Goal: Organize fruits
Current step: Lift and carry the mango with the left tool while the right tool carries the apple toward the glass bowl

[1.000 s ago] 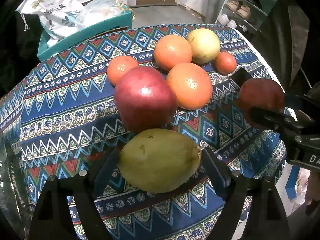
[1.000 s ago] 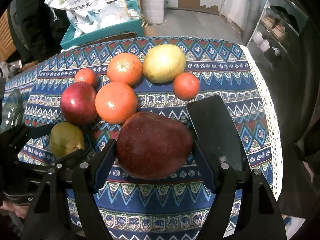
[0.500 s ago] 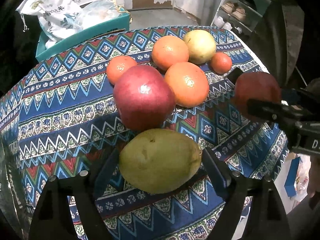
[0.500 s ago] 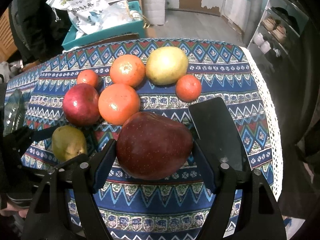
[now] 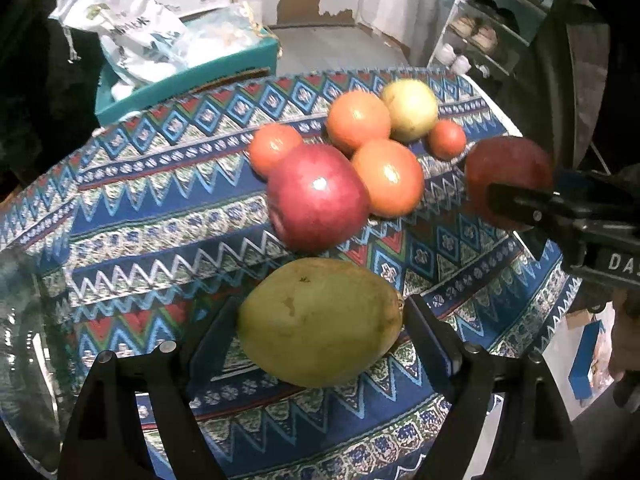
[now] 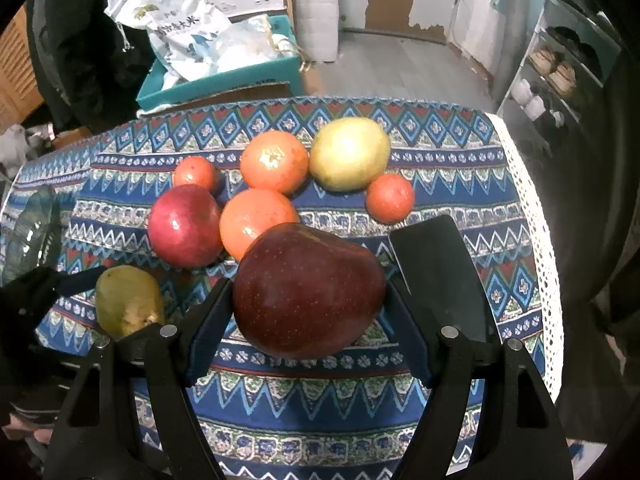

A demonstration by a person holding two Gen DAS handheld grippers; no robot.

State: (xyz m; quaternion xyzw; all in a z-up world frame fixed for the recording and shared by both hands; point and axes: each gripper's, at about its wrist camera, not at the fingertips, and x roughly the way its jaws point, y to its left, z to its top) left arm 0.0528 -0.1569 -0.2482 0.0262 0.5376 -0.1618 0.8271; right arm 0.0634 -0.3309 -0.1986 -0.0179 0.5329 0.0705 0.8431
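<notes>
My left gripper (image 5: 320, 324) is shut on a green pear (image 5: 320, 322), held above the patterned tablecloth (image 5: 160, 216). The same pear (image 6: 128, 302) shows at the left of the right wrist view. My right gripper (image 6: 308, 292) is shut on a dark red apple (image 6: 308, 290); that apple (image 5: 508, 176) appears at the right of the left wrist view. On the cloth lie a red apple (image 5: 318, 198), two oranges (image 5: 388, 176) (image 5: 358, 122), a yellow pear (image 5: 410, 110) and two small tangerines (image 5: 274, 146) (image 5: 446, 138).
A black phone (image 6: 444, 280) lies on the cloth right of the dark apple. A clear glass bowl (image 5: 20, 320) stands at the table's left edge. Beyond the far edge sits a teal box (image 5: 180, 80) with white bags. A shoe shelf (image 5: 492, 28) stands far right.
The left gripper has risen and drawn back a little with the green pear, so the fruit on the cloth looks farther off. The right gripper has stayed nearly still with its apple.
</notes>
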